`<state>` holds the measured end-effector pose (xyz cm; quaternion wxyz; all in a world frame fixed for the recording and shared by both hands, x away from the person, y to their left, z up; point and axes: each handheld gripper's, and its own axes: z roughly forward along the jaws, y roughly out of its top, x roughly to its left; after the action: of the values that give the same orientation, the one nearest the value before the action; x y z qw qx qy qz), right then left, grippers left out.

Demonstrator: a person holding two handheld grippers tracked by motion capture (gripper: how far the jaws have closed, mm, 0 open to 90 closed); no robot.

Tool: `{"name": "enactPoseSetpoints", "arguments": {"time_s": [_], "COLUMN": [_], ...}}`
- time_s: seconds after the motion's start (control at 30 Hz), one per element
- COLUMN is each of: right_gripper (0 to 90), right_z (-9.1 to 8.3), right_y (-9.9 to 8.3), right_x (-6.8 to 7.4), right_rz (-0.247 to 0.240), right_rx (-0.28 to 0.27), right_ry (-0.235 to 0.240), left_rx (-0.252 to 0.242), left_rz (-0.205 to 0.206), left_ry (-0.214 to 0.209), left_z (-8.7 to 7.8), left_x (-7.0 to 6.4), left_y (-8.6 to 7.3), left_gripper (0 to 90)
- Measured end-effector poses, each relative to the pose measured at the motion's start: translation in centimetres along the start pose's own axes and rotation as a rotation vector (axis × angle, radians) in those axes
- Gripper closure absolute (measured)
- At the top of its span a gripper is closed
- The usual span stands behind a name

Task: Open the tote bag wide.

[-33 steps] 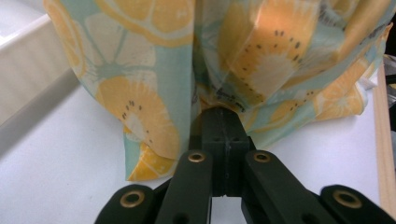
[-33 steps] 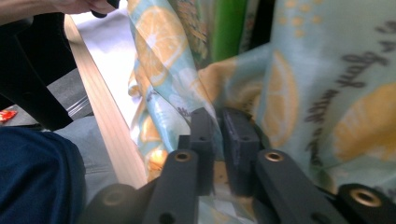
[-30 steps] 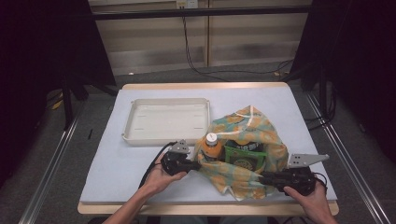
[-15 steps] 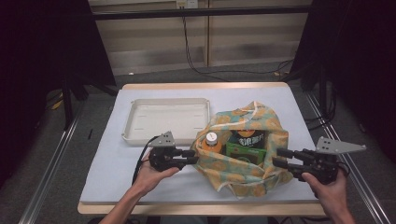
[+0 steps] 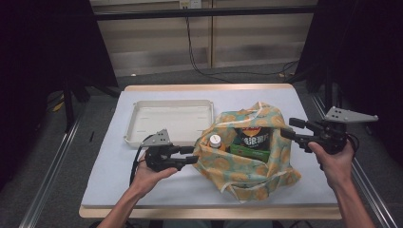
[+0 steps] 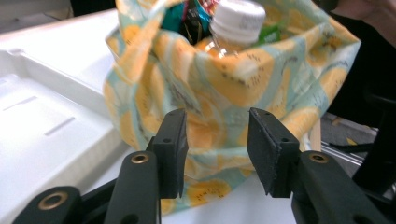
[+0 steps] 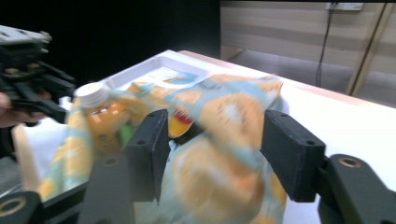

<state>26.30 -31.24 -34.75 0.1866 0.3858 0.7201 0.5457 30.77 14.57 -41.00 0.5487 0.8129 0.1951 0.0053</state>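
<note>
High view: both grippers backed off bag (image 5: 247, 156) (jaws apart).

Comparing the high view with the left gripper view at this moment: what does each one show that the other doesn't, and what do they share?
The high view takes in the whole table, the full white tray, both forearms, and the right hand-held gripper held open off the right side of the patterned cloth bag. The left gripper view looks close along the left hand-held gripper, its jaws apart with the bag's fabric just beyond them, not pinched. Both show the bag, the white-capped bottle of orange drink standing inside it, and part of the tray.
</note>
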Motion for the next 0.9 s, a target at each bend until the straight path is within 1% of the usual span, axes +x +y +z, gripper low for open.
{"name": "enactPoseSetpoints", "arguments": {"time_s": [0.1, 0.13, 0.17, 0.2, 0.23, 0.27, 0.3, 0.33, 0.4, 0.43, 0.47, 0.5, 0.57, 0.6, 0.67, 0.73, 0.77, 0.8, 0.87, 0.9], "right_gripper": [38.3, 37.7, 37.4, 36.7, 36.4, 35.5, 35.4, 37.0, 42.1, 50.0, 57.2, 64.0, 72.5, 75.1, 79.2, 83.2, 84.3, 85.7, 87.0, 87.3], "right_z": [1.0, 1.5, 1.7, 2.2, 2.5, 2.8, 3.0, 3.3, 3.7, 3.8, 3.9, 4.0, 4.0, 4.0, 3.9, 3.9, 3.9, 3.9, 3.9, 4.0], "right_y": [0.6, 0.8, 0.8, 0.8, 0.7, 0.6, 0.5, 0.4, 0.3, 0.3, 0.3, 0.3, 0.4, 0.5, 0.7, 1.0, 1.1, 1.2, 1.5, 1.6], "right_x": [-0.7, -1.0, -1.2, -1.3, -1.3, -1.3, -1.3, -1.3, -1.2, -1.1, -1.0, -1.0, -1.1, -1.1, -1.1, -1.2, -1.2, -1.3, -1.4, -1.4], "right_rz": [-0.001, 0.002, 0.000, -0.006, -0.016, -0.028, -0.028, -0.034, -0.041, -0.046, -0.045, -0.042, -0.034, -0.021, -0.009, -0.007, -0.002, 0.001, 0.009, 0.012], "right_rx": [-0.004, 0.006, 0.017, 0.039, 0.059, 0.073, 0.082, 0.089, 0.097, 0.103, 0.096, 0.089, 0.071, 0.059, 0.045, 0.031, 0.027, 0.019, 0.008, 0.001], "right_ry": [-0.010, -0.003, -0.006, -0.008, -0.011, -0.014, -0.016, -0.014, -0.006, -0.004, -0.005, 0.008, 0.018, 0.032, 0.037, 0.034, 0.036, 0.038, 0.028, 0.029], "left_rx": [-0.035, -0.041, -0.046, -0.052, -0.065, -0.068, -0.070, -0.077, -0.090, -0.085, -0.090, -0.088, -0.079, -0.081, -0.068, -0.061, -0.061, -0.051, -0.046, -0.037], "left_rz": [-0.005, -0.004, 0.000, -0.005, -0.019, -0.015, -0.014, -0.017, -0.027, -0.027, -0.033, -0.034, -0.025, -0.026, -0.013, 0.013, 0.015, 0.020, 0.027, 0.047], "left_ry": [0.002, 0.008, 0.009, 0.021, 0.028, 0.025, 0.039, 0.043, 0.042, 0.044, 0.049, 0.054, 0.059, 0.055, 0.058, 0.045, 0.034, 0.032, 0.016, 0.021], "left_z": [-0.5, -0.5, -0.6, -0.6, -0.5, -0.4, -0.2, 0.1, 0.7, 1.0, 1.5, 1.9, 2.7, 3.1, 4.1, 5.0, 5.5, 5.9, 6.7, 7.2], "left_x": [0.4, 0.5, 0.7, 0.9, 1.1, 1.4, 1.7, 1.9, 2.4, 2.7, 3.1, 3.3, 3.7, 3.8, 3.9, 4.0, 4.0, 4.0, 3.8, 3.5], "left_y": [0.5, 0.6, 0.9, 1.2, 1.4, 1.6, 1.9, 2.2, 2.8, 3.1, 3.4, 3.6, 4.1, 4.3, 4.8, 5.3, 5.5, 5.7, 6.1, 6.3], "left_gripper": [61.7, 62.7, 63.4, 64.1, 64.1, 64.2, 64.2, 64.2, 64.1, 63.9, 62.7, 60.6, 57.9, 54.6, 47.2, 44.1, 42.0, 40.1, 36.6, 35.8]}}
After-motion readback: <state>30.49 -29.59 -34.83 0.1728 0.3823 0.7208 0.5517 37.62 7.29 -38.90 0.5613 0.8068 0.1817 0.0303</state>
